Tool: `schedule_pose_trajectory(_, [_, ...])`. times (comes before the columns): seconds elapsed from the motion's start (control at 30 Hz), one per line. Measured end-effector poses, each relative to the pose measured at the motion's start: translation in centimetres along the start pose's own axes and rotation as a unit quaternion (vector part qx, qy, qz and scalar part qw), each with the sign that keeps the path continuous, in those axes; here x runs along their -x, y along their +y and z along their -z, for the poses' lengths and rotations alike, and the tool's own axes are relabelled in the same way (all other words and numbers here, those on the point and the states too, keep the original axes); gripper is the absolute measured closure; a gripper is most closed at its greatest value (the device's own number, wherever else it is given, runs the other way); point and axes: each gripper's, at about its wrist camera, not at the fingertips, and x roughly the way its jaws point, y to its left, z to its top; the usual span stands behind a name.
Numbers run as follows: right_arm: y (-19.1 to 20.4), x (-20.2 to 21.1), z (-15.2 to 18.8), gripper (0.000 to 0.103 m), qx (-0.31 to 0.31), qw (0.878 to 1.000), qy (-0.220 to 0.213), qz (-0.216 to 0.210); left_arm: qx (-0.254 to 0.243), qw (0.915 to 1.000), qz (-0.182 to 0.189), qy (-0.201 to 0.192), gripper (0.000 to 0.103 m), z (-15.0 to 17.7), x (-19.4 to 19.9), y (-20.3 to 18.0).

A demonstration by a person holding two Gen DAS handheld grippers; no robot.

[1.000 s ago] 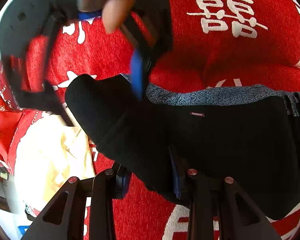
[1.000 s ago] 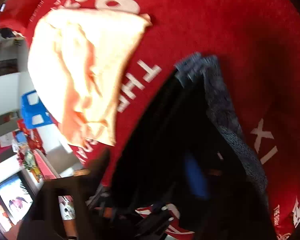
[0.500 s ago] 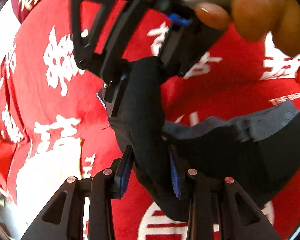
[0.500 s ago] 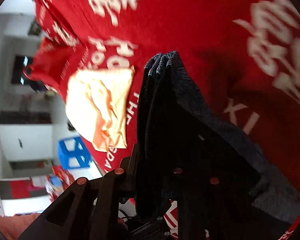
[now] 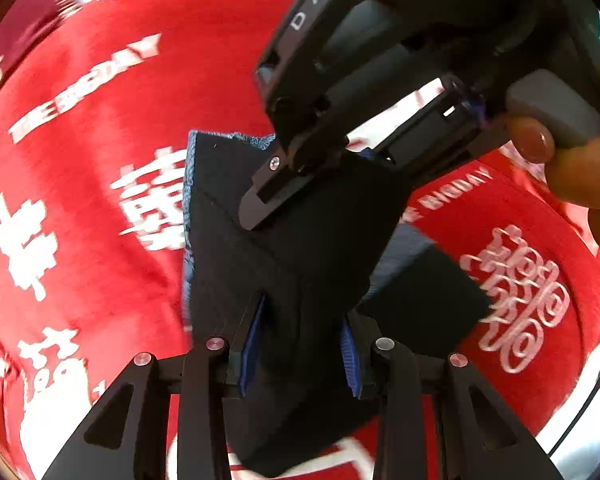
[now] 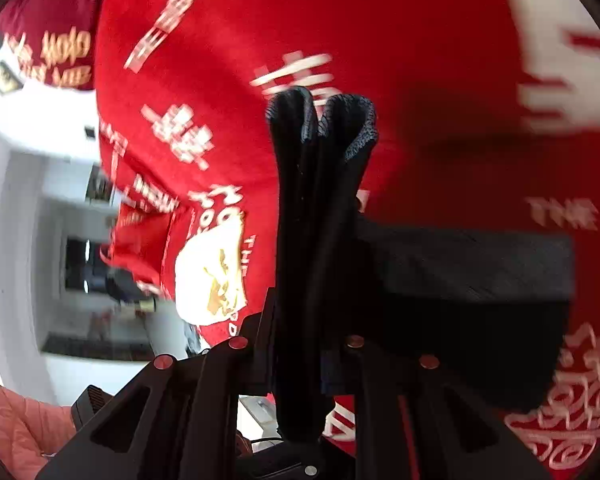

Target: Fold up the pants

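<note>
The black pants (image 5: 300, 248) with a grey-blue lining hang lifted above a red cloth with white lettering (image 5: 100, 184). My left gripper (image 5: 300, 340) is shut on a thick fold of them between its blue pads. My right gripper (image 5: 324, 176) shows in the left wrist view, clamped on the pants just beyond, with the hand on its trigger. In the right wrist view my right gripper (image 6: 300, 360) is shut on a bunched edge of the pants (image 6: 320, 200), which stands up from the jaws; the rest drapes to the right.
A cream-yellow garment (image 6: 210, 276) lies on the red cloth near its left edge. Beyond that edge are white room walls and furniture (image 6: 60, 240). A pink quilted sleeve (image 6: 16, 420) shows at the lower left.
Both grippers have lifted and turned the pants, so the fold now hangs more upright. The right gripper has moved closer to the left one. The yellow garment has left the left wrist view.
</note>
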Motion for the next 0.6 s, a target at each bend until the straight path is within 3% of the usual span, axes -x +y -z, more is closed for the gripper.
schedule_pose_trajectory(0.13, [-5.3,1.9,1.9,0.086,-0.046,0.999,-0.015,0.012,-0.036,0.9988,0.024,0.025,0.068,0.6,-3.0,-4.3])
schedule_pose_trajectory(0.3, [-11.1,1.0,4.5,0.086,-0.088,0.996,-0.007,0.027,-0.066,0.9942,0.034,0.077,0.068,2.0,-6.6,-7.7])
schedule_pose_trajectory(0.57, [-14.7,0.0,6.3,0.085,-0.117,0.992,0.004,0.039,-0.098,0.9886,0.035,0.109,0.068,3.1,-8.8,-9.9])
schedule_pose_trajectory(0.6, [-14.4,0.0,6.3,0.085,-0.114,0.993,0.004,0.043,-0.095,0.9883,0.036,0.114,0.059,3.0,-8.6,-9.6])
